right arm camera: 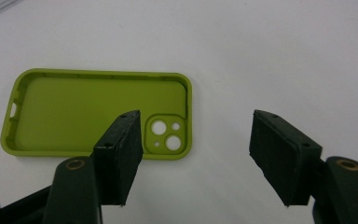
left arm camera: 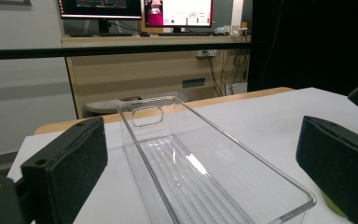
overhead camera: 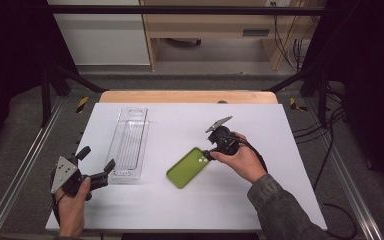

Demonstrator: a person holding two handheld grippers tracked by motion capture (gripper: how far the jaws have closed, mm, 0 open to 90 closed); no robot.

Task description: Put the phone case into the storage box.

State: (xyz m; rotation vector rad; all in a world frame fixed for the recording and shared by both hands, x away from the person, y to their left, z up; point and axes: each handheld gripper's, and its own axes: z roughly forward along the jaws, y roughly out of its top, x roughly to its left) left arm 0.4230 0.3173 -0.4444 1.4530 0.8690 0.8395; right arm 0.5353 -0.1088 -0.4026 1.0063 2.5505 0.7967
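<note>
Phone case [right arm camera: 88, 112] (green) — right gripper [right arm camera: 196, 154] open, above

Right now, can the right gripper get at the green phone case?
Probably yes. The right gripper sits right at the camera-cutout end of the green phone case, jaws apart with nothing between them. The case lies alone on the white sheet; the clear tray is off to the side.

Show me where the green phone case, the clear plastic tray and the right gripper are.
green phone case [right arm camera: 88, 109], right gripper view, on its inner floor.
clear plastic tray [overhead camera: 128, 142], high view, on its ribbed floor.
right gripper [right arm camera: 196, 154], right gripper view, midway between its fingertips.
</note>
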